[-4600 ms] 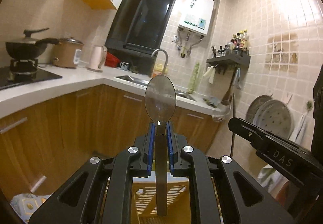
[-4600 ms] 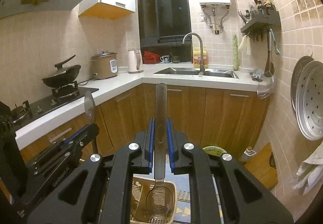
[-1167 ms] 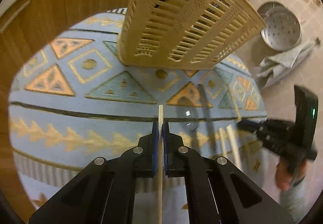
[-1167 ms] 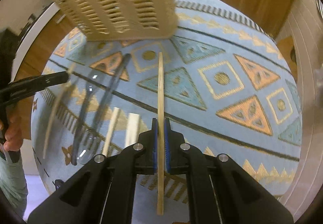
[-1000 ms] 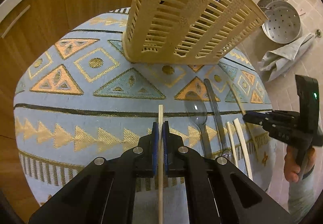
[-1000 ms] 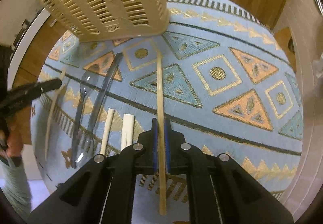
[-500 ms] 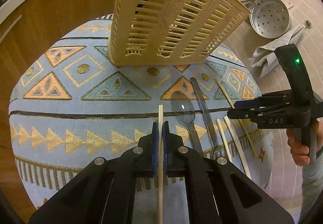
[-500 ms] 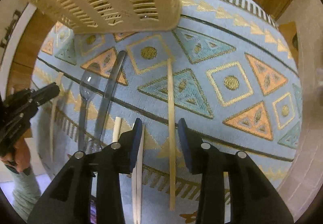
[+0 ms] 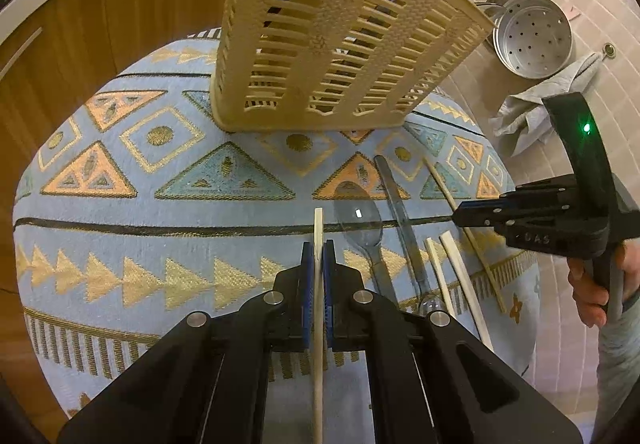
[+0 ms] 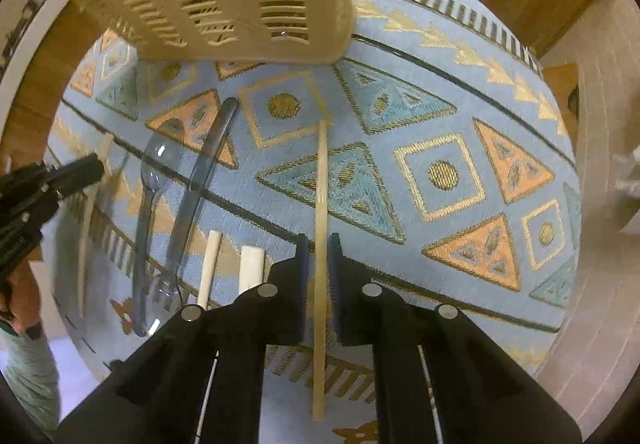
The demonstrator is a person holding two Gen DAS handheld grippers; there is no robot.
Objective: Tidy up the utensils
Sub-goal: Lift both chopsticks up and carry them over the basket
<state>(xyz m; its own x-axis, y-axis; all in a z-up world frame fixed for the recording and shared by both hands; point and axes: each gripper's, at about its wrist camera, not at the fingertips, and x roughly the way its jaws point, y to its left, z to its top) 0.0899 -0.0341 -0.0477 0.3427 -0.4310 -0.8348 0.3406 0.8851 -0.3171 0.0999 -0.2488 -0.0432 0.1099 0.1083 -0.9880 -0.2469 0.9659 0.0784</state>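
I am working over the patterned rug (image 9: 132, 204), which is serving as the sorting surface, with the slotted cream basket (image 9: 332, 44) standing at its far edge, probably as the place the utensils are meant to go. Beside it the clear spoon (image 9: 360, 222), the clear knife (image 9: 396, 204) and the clear fork (image 10: 150, 240) are lying side by side, near a few loose chopsticks, likely laid out for picking one by one. My left tongs (image 9: 319, 256) are clenched on a pale chopstick (image 9: 318, 228), gripped mid-length so it rides level. My right tongs (image 10: 319, 244) are straddling another chopstick (image 10: 321, 180) with a visible gap on each side, so I am judging them released.
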